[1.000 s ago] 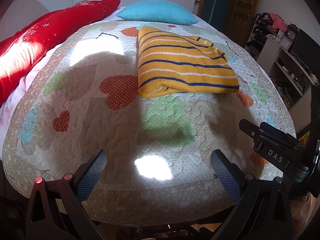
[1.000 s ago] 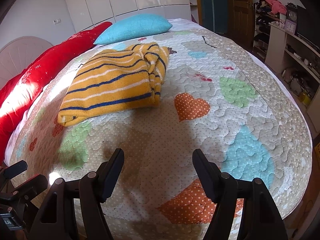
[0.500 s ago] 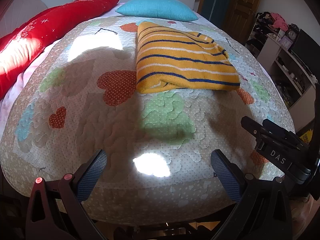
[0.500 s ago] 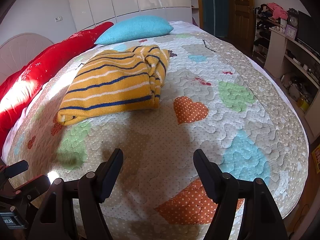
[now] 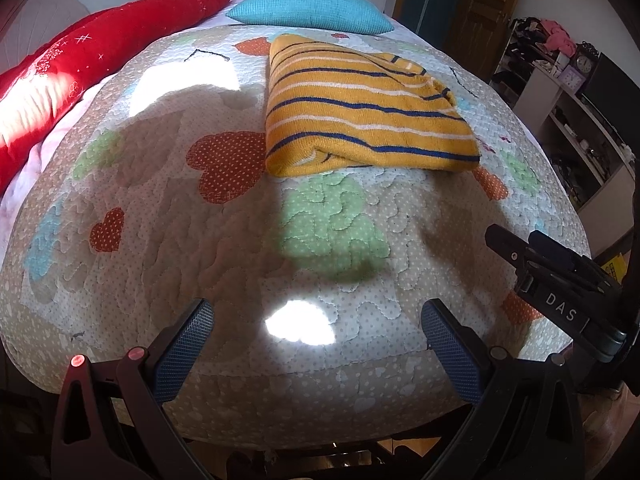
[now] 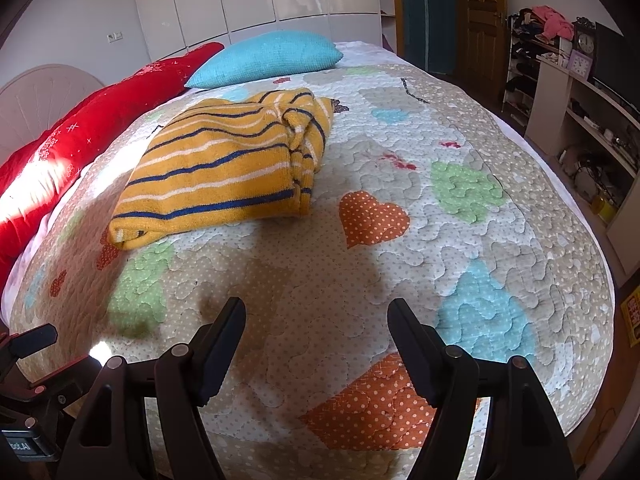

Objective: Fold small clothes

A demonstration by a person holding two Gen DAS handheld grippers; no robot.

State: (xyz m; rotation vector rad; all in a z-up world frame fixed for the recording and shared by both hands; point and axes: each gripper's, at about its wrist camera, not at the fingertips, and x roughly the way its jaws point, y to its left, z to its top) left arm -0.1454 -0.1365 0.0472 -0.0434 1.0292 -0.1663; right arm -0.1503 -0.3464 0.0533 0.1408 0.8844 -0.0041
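Observation:
A yellow sweater with blue and white stripes (image 5: 360, 112) lies folded into a rough rectangle on the quilted bedspread (image 5: 160, 220); it also shows in the right wrist view (image 6: 224, 168). My left gripper (image 5: 316, 316) is open and empty, held over the near edge of the bed, well short of the sweater. My right gripper (image 6: 316, 316) is open and empty, also at the near edge, with the sweater ahead and to its left. The right gripper's body shows in the left wrist view (image 5: 560, 292).
A red bolster (image 5: 80, 60) runs along the left side of the bed and a turquoise pillow (image 5: 308, 10) lies at the head. White shelves with clutter (image 6: 592, 120) stand to the right, a wooden door (image 6: 480, 20) behind.
Both grippers have drawn back slightly toward the foot of the bed, still open. The sweater has not moved.

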